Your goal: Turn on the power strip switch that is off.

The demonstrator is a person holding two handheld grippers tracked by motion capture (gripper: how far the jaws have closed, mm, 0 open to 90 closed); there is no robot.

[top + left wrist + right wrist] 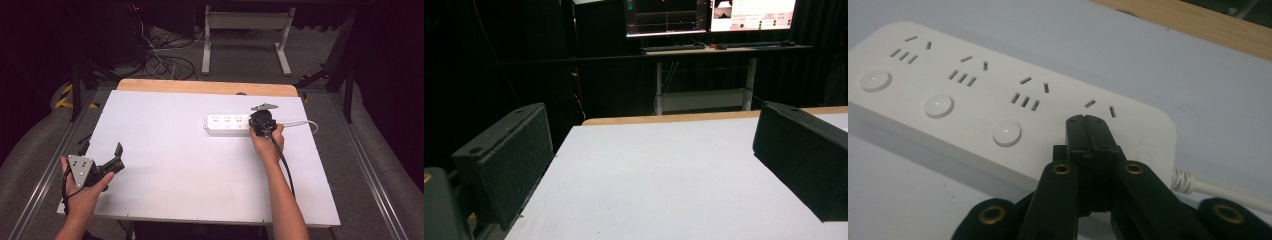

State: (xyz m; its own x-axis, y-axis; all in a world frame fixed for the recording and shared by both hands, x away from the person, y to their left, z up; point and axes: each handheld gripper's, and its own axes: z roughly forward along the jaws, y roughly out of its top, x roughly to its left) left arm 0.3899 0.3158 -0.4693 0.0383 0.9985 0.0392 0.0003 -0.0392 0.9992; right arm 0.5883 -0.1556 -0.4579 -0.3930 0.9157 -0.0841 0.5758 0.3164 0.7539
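Observation:
A white power strip (227, 125) lies on the white table (190, 175), right of centre, its cord (302, 122) running off to the right. In the right gripper view the strip (973, 90) shows several sockets and three round buttons. My right gripper (1089, 121) is shut, its joined tips resting on the strip's right end just below the last socket. From above, that gripper (256, 131) points down onto the strip. My left gripper (119, 157) is held at the table's front left corner, open with nothing between its jaws (649, 135).
A wooden board (200, 86) edges the table's far side. Beyond it stand a desk frame (245, 22) and loose floor cables (165, 62). Monitors (709, 17) sit on that desk. Metal rails (372, 180) flank the table.

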